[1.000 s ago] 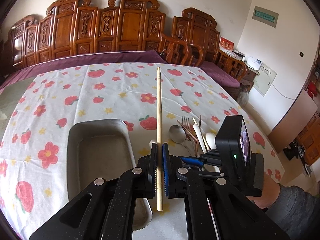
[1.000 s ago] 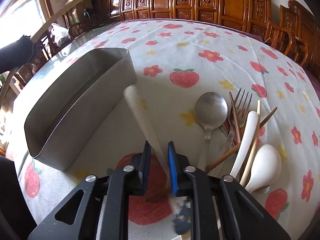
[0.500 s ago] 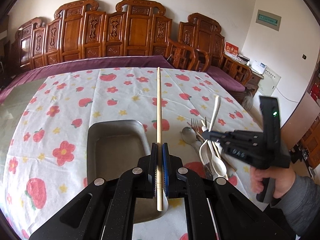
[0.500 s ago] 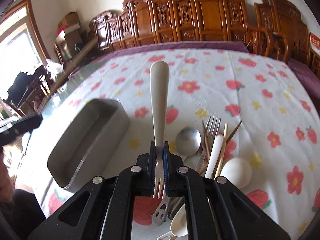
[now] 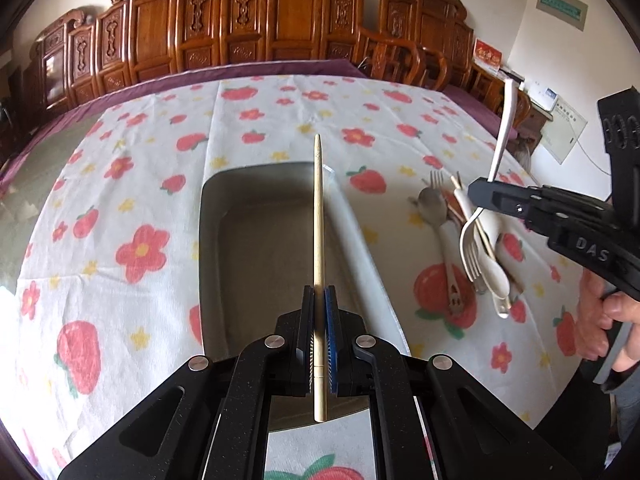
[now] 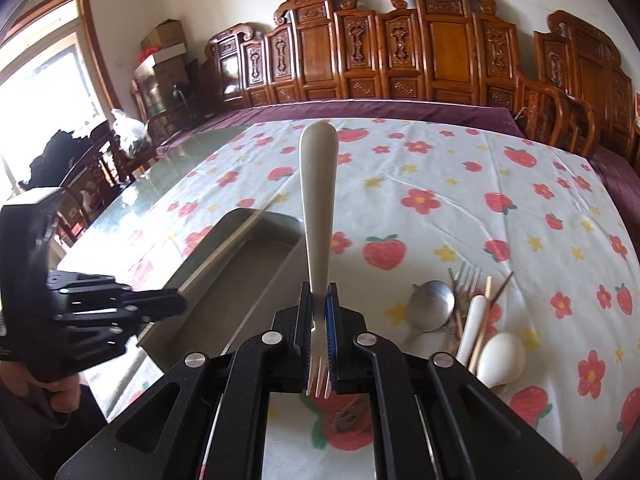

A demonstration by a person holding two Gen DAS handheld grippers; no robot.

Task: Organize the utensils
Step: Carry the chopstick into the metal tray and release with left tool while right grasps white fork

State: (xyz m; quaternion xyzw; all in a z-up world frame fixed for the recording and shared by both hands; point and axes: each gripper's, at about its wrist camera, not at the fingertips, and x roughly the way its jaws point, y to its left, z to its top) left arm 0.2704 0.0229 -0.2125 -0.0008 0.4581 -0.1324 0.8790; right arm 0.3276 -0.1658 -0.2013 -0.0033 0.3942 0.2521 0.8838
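Fork now lifted above tray

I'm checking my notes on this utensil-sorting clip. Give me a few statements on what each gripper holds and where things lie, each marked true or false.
1. The left gripper is shut on a pale wooden chopstick. True.
2. The right gripper holds a steel spoon. False: it is shut on a cream-handled fork, tines toward the camera.
3. The rectangular steel tray already holds utensils. False: its inside shows bare.
4. A steel spoon lies on the flowered tablecloth among the remaining utensils. True.
5. The chopstick rests on the tray floor. False: it is held above the tray.
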